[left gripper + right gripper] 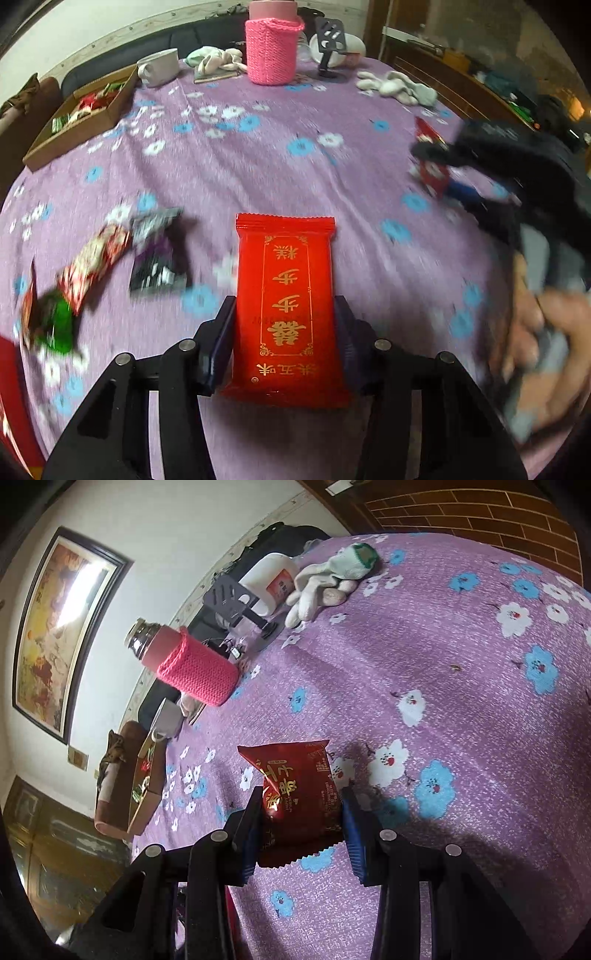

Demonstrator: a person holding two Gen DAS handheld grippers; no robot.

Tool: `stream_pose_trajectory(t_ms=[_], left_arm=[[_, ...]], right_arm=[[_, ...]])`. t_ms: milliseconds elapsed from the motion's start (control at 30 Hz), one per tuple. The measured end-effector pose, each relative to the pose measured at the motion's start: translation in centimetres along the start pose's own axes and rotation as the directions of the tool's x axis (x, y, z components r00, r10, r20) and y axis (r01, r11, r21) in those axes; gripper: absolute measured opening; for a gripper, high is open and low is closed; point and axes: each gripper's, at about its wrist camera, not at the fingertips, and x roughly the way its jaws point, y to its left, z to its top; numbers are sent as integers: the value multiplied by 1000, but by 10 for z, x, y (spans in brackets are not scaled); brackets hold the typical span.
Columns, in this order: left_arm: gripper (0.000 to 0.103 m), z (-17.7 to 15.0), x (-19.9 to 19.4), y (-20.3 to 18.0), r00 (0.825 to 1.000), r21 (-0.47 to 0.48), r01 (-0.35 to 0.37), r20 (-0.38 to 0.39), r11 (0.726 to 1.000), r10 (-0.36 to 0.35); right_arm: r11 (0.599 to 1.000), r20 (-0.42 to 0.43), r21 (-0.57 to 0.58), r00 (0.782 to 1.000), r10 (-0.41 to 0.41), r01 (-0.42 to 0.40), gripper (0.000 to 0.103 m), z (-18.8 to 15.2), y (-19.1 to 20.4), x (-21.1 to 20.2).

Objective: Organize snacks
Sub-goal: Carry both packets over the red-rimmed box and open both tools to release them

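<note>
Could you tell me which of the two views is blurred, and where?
Left wrist view: the purple floral tablecloth and loose snacks are motion-smeared, while the bright red packet in the left gripper stays sharp. Right wrist view: sharp throughout, strongly fisheye-curved.

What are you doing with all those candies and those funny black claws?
A person is sorting snacks on a table with a purple flowered cloth, holding a claw-like gripper in each hand. The left gripper has a bright red snack packet pinched between its fingers. The right gripper is clamped on a dark red packet. More wrapped snacks lie loose on the cloth, and a cardboard box at the far edge already has some snacks inside.
</note>
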Motion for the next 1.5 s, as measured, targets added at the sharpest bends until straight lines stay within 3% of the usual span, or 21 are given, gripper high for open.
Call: stream_pose_trajectory(t_ms=[233,500,600,700,900,1000,1267,1400,1500], left_arm=[[48,-44,-35,12,1000,-8,-1,13,1000,1],[48,-101,-103,34,993,-20,-40,108,999,42],[48,-117,-125,54,990,-59,-51,128,997,58],[48,-129,-144,75,983,-95,-76,160,993,91],[48,-143,-175,117,963,-182,-108,226,977,149],[48,-150,-180,132,958,-217,-107,239,970,159],[48,-175,-196,169,943,-297,-146,247,944,224],[48,-187,-217,184,907,-364,-204,280,909,316],[48,-191,-234,193,880,-397,-240,297,886,371]], right_arm=[[997,20,-68,1000,23,-22,41,-4,12,-3],[984,33,-166,997,72,-66,41,-14,32,-6],[976,14,-209,997,69,-65,41,-21,40,-3],[980,-26,-181,997,80,-83,41,-29,42,0],[967,-90,-217,989,116,-133,41,-72,73,-15],[936,-140,-294,978,157,-192,40,-108,108,-18],[835,-313,-415,919,242,-361,40,-196,196,-16],[761,-387,-438,864,322,-480,40,-224,249,-12],[715,-462,-404,802,378,-571,40,-243,294,2]])
